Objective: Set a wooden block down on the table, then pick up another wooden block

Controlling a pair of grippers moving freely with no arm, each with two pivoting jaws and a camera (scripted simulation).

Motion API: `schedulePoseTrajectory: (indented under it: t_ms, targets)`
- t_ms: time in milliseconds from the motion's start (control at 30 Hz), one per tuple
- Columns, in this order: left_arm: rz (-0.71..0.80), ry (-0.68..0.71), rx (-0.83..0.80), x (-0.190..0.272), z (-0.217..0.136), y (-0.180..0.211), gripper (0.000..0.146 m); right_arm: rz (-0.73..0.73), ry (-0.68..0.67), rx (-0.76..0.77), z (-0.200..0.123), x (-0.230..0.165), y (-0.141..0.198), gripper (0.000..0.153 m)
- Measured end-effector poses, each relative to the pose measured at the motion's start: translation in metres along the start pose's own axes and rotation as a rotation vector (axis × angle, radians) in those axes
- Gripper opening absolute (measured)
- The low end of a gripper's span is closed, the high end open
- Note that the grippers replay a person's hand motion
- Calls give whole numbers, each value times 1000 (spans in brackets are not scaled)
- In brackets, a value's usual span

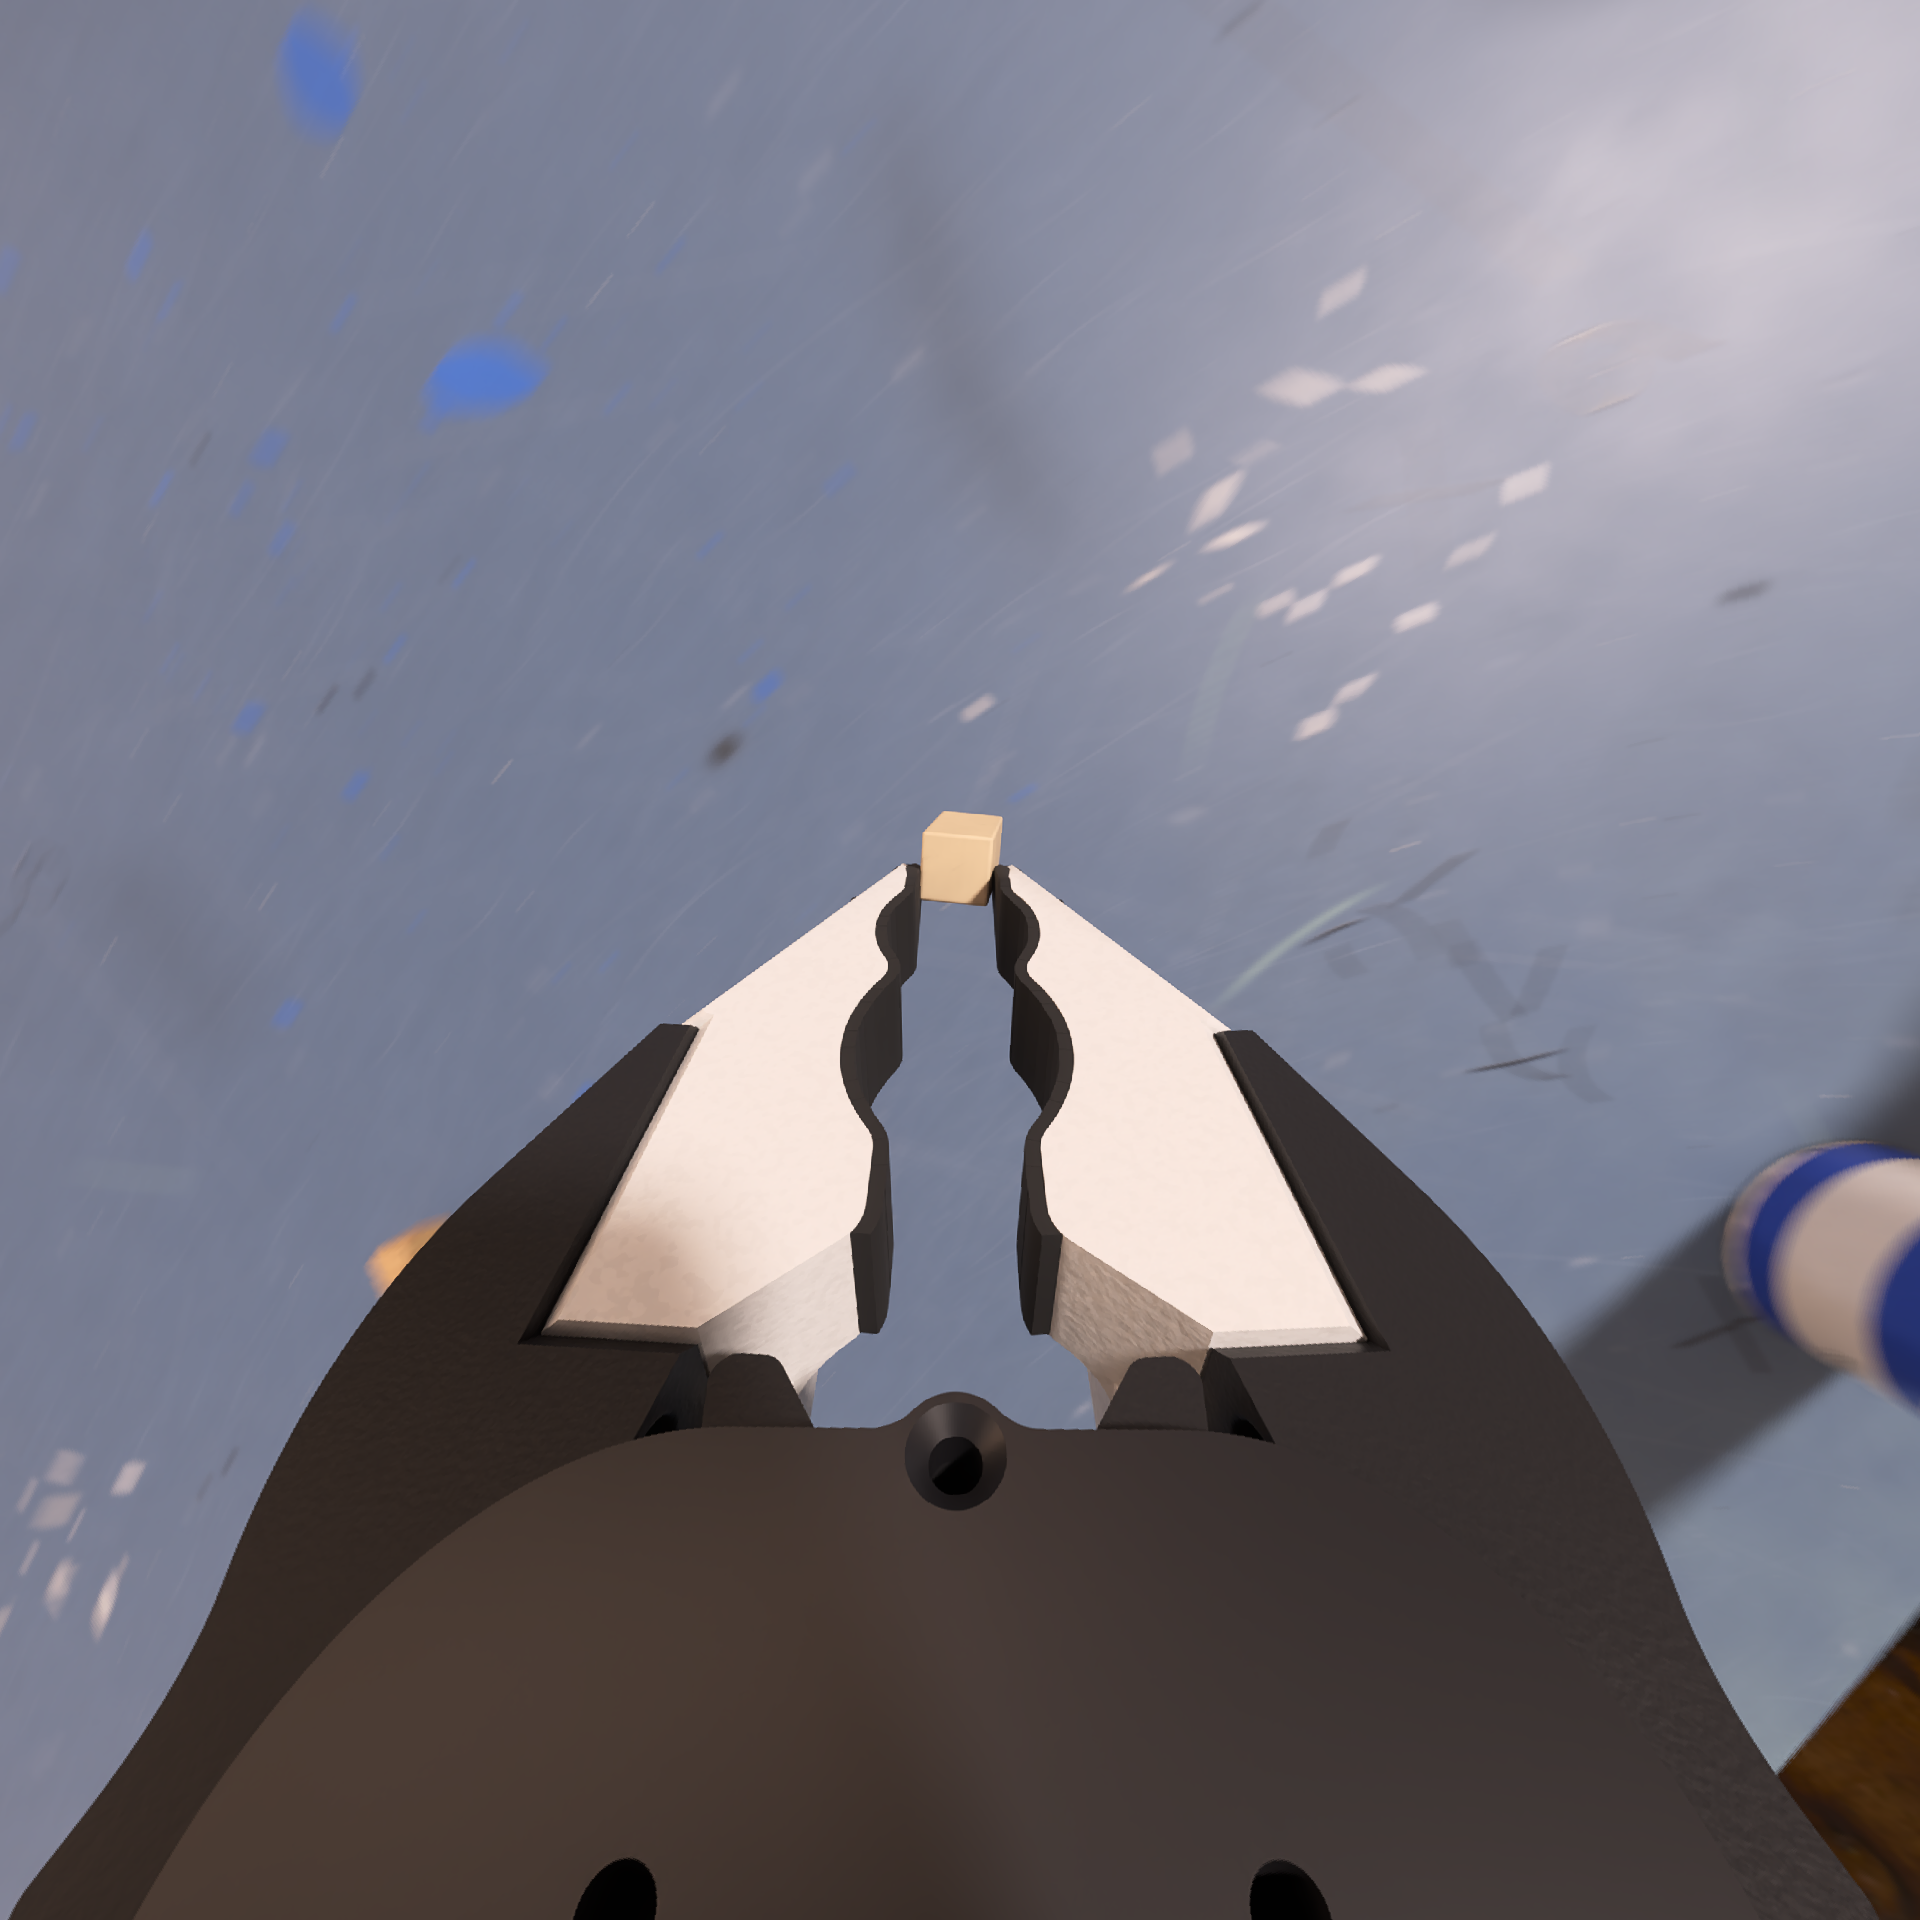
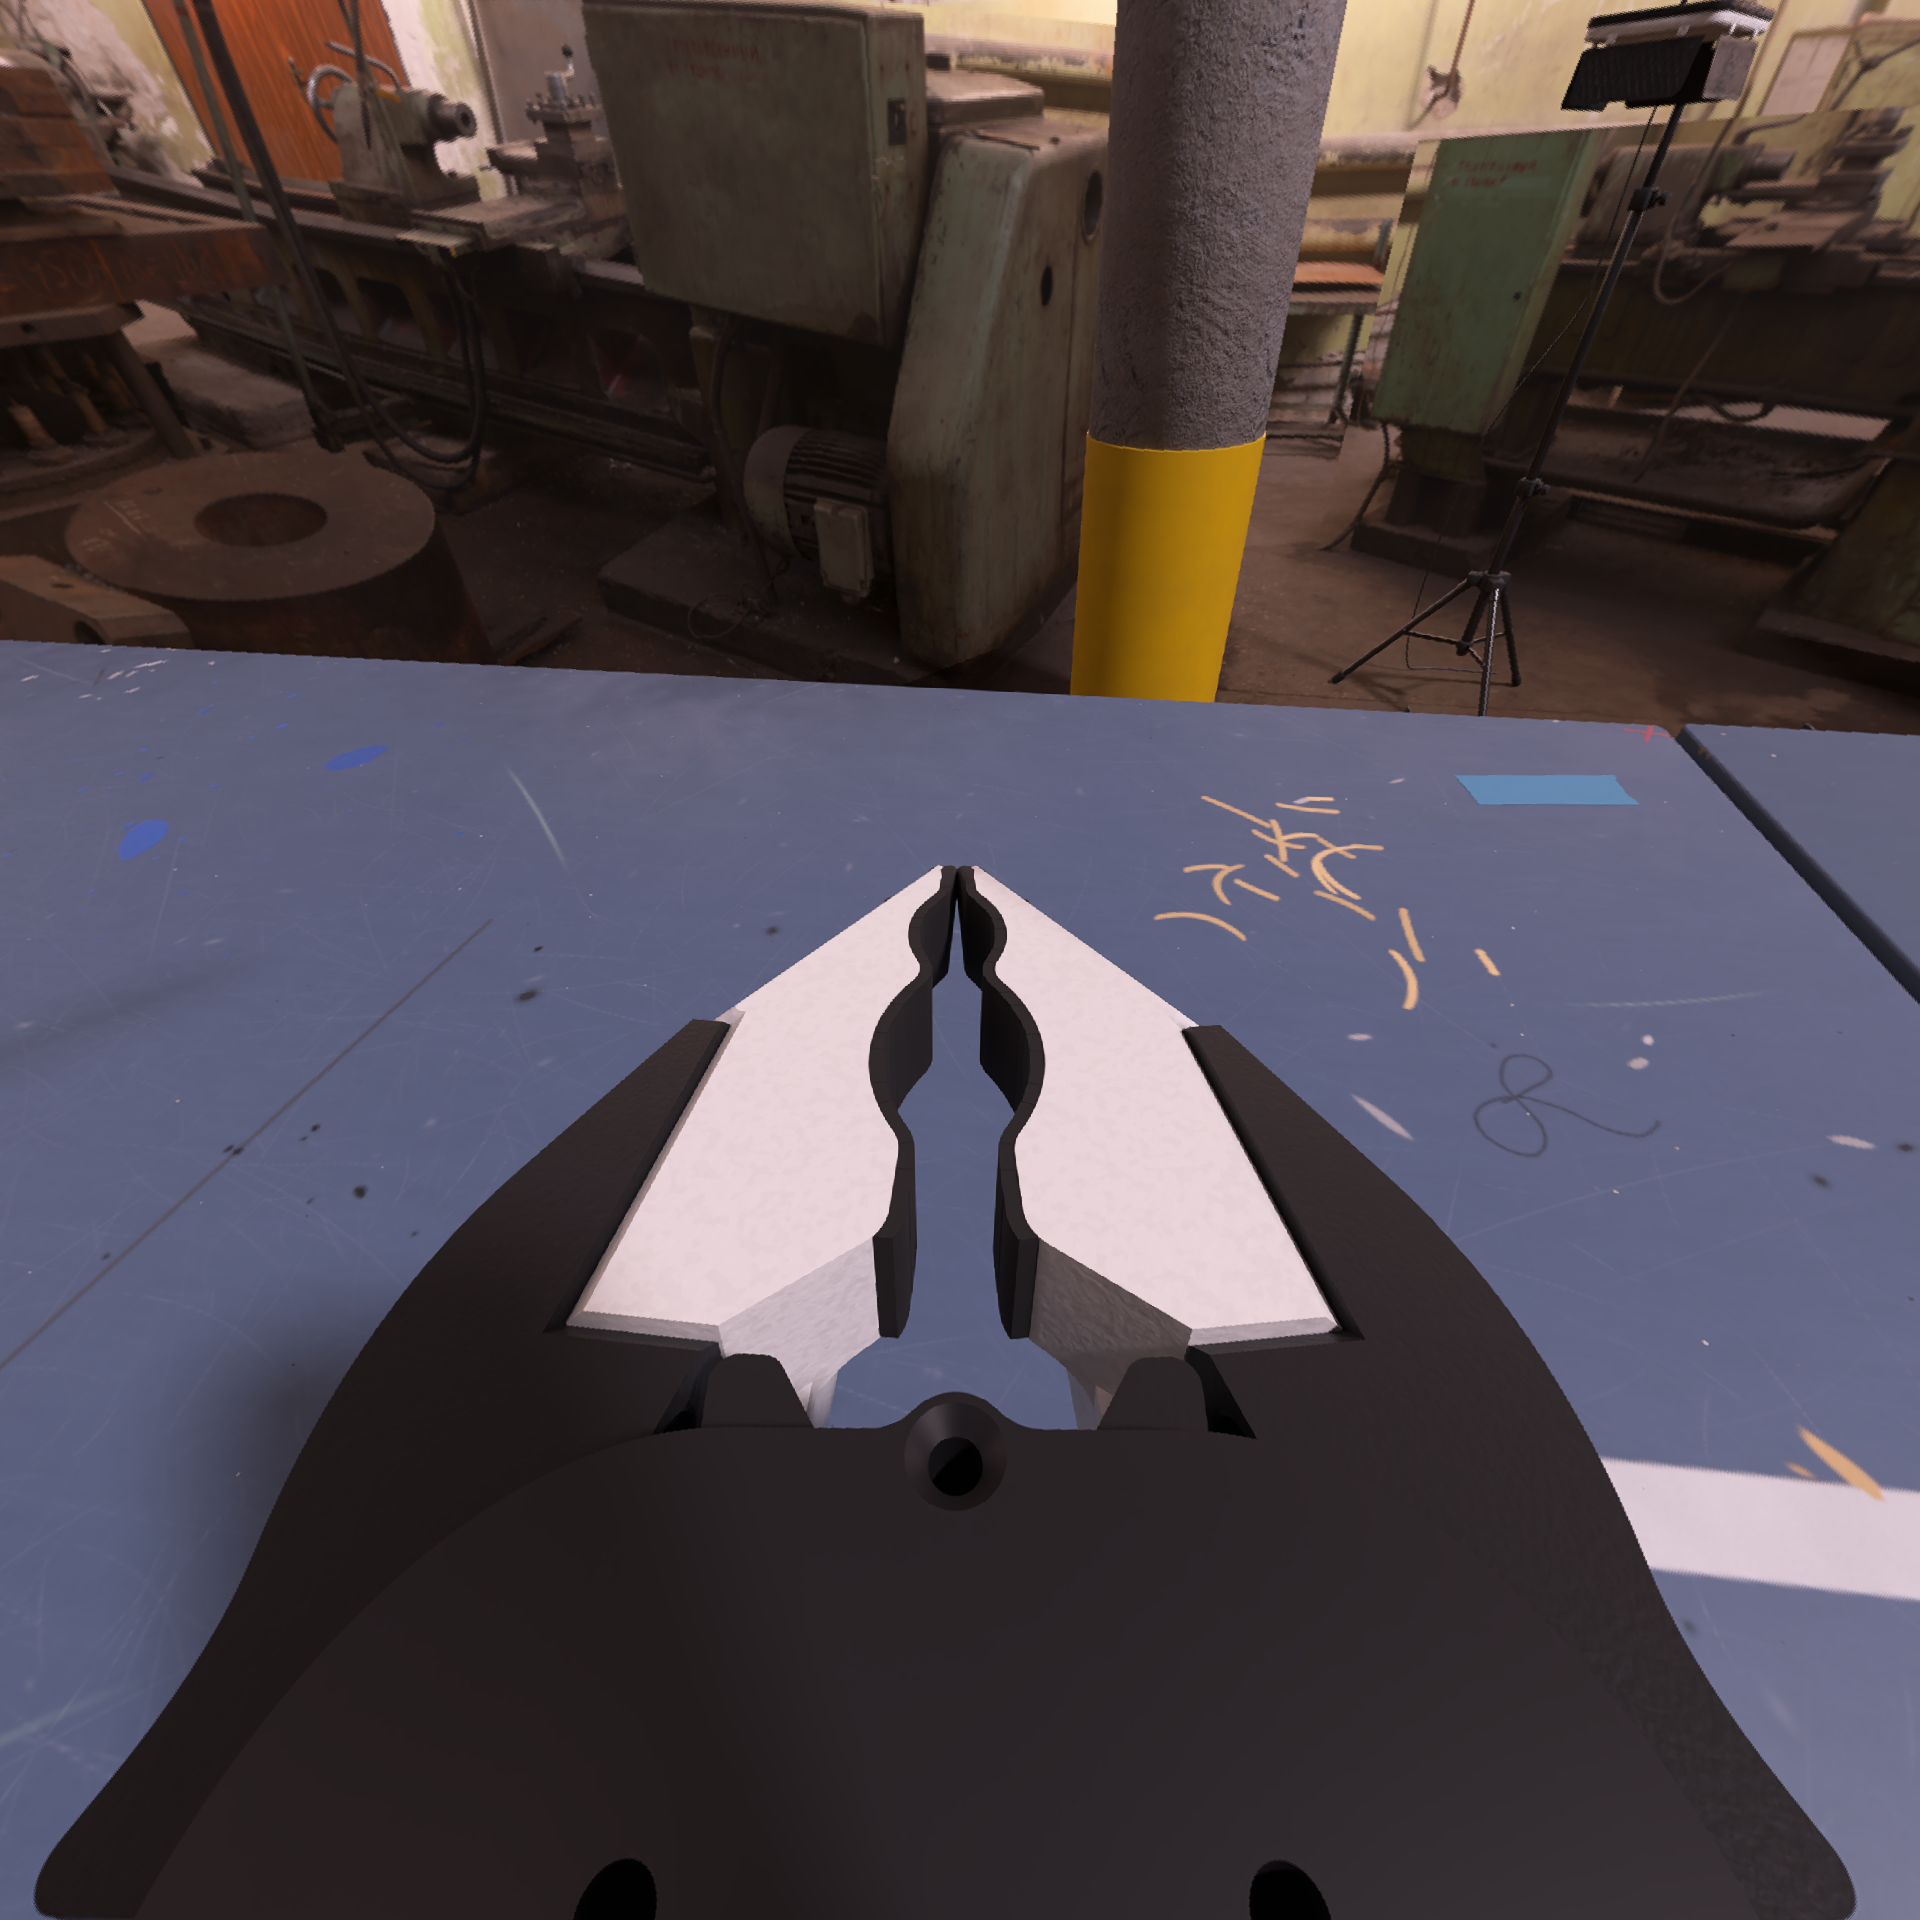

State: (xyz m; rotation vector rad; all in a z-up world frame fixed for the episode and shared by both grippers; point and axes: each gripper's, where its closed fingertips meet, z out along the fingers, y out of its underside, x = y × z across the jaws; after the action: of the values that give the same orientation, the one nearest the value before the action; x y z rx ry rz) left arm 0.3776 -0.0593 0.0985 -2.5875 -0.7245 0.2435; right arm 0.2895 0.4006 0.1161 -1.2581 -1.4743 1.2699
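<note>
— Looking down at the blue table (image 1: 520,831), where is the wooden block (image 1: 961,857)?

— Pinched at the very tips of the left gripper (image 1: 956,883), straight ahead along its fingers, above the table. It's a cube, so no long side.

— And the right gripper (image 2: 956,873)?

— Clenched on nothing, with no block in its view. The left one is plainly nearer.

Right gripper (image 2: 954,878) is hovering over the blue table (image 2: 416,1039) with fingertips pressed together, empty; a yellow-based pillar (image 2: 1164,561) is standing beyond the table's far edge, straight ahead.
</note>
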Motion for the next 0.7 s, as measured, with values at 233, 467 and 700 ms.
schedulePoseTrajectory:
  t_ms: [233, 467, 700]
  targets:
    - [257, 224, 56, 144, 64, -56, 13, -8, -1, 12, -2, -1, -3, 0]
    - [341, 202, 47, 183, 114, -65, 13, 9, 15, 41, -5, 4, -9, 0]
    - [341, 204, 81, 189, 109, -60, 28, 2, 10, 24, -2, 2, -4, 0]
